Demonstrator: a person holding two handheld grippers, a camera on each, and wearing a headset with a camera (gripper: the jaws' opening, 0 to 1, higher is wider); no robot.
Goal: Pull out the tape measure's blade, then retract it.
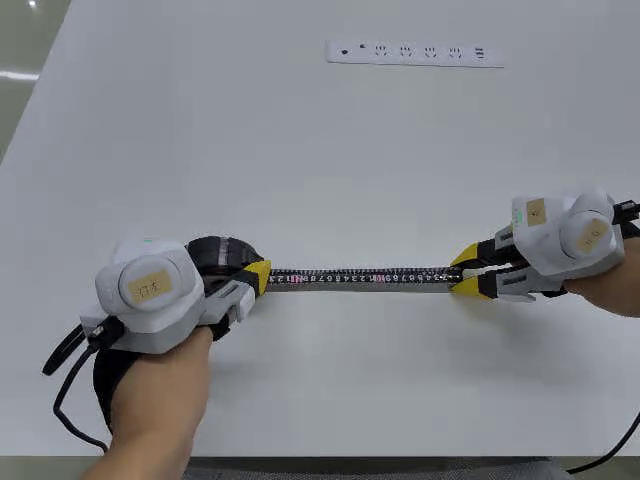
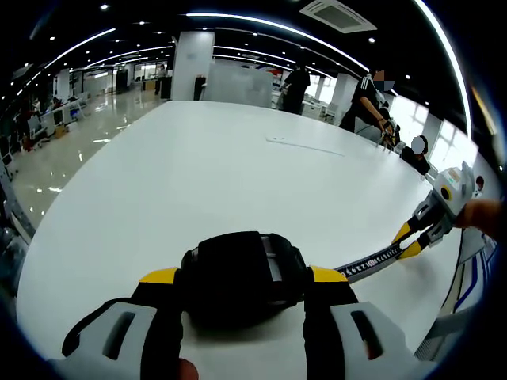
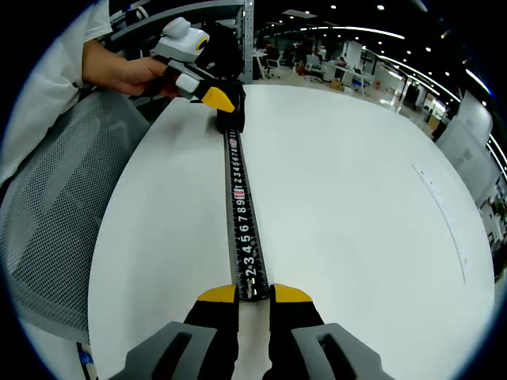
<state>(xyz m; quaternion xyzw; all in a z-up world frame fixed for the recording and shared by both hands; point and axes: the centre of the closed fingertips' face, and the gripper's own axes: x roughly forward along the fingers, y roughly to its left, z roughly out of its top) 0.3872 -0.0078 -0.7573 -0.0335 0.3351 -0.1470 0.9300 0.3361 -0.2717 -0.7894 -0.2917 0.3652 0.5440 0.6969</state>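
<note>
Head view: the left tongs (image 1: 255, 278) are clamped around the black tape measure case (image 1: 222, 254), which sits on the white worktop (image 1: 300, 150) close to its near edge. From the case the blade (image 1: 360, 275) runs out straight to the right tongs (image 1: 465, 272), pressed together on its tip. Beyond the case, well apart, lies a power strip (image 1: 414, 52), with bare worktop between. On the case's side away from the blade, the worktop's side edge is well off. Right gripper view: the blade's numbers climb from the pinching tongs to the case, and a mesh chair (image 3: 55, 222) stands just past the worktop edge nearest the case
</note>
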